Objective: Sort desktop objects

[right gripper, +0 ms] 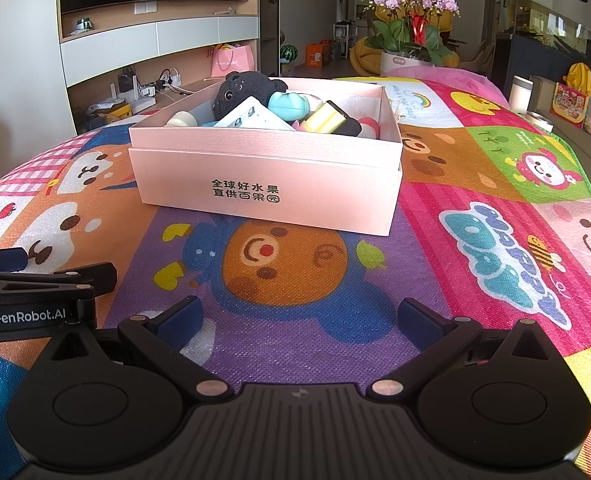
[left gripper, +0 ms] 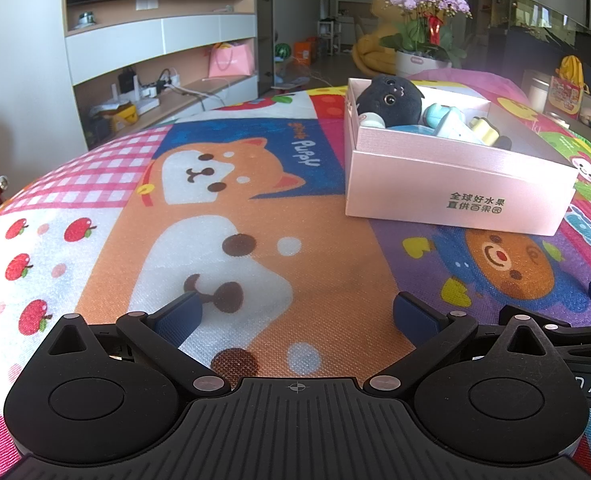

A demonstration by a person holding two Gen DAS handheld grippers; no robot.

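**Tongs idle as the pink box holds the haul**

Nearest to us, both pairs of tongs hang low over the cartoon-printed mat on the tabletop (right gripper: 495, 184): the left tongs (left gripper: 297, 314) stand wide apart with nothing between them, over the printed puppy, and the right tongs (right gripper: 301, 316) stand equally spread and bare over the printed bear. Just beyond the right pair sits the pink box (right gripper: 267, 184), lidless and heaped; the black plush toy (right gripper: 243, 88) rides at its far left corner, a white block (right gripper: 255, 118) leans across the middle, and a pale yellow piece (right gripper: 325, 120) lies toward the right. We see no loose object on the mat in either view, so we judge the sorting to be near its end. To finish well, we would sweep both cameras over the mat's hidden edges, keep the tongs spread, and approach any leftover from above. Farthest back, potted orchids (right gripper: 411, 4) stand past the tabletop's end.
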